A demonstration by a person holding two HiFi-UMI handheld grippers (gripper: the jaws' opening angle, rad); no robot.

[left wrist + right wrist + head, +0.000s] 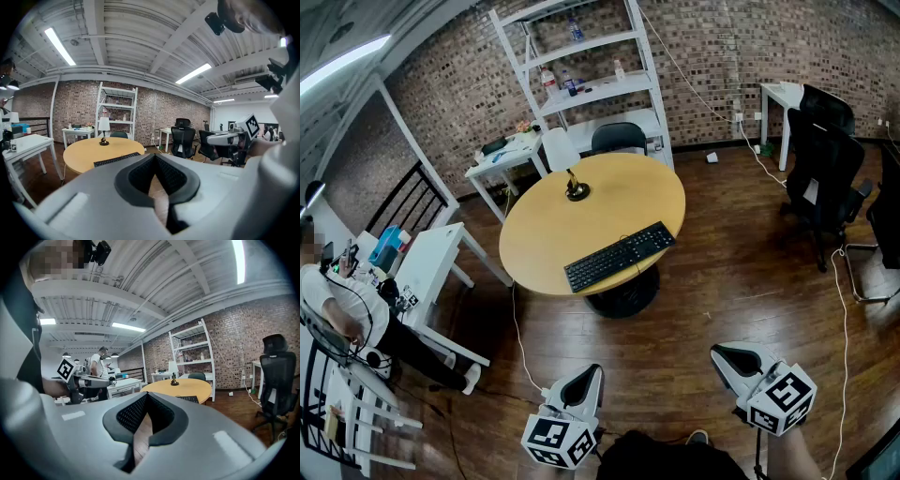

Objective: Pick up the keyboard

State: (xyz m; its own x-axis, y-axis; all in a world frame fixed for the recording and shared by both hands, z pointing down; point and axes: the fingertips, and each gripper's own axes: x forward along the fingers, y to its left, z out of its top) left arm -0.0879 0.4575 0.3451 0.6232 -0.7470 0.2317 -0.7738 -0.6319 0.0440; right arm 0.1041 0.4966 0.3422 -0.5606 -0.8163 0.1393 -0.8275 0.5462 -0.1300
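**A:** White left gripper (592, 372), fingers clenched on nothing. The black keyboard (620, 256) lies slantwise at the yellow tabletop's (609, 192) five o'clock, close to the rim, well apart from us at twelve.

**B:** Right gripper (719, 352) is clenched and empty too. Risks?

**A:** Arriving with fingers clenched could shove it off that rim. Grasped at one end only, it might tip and slip.
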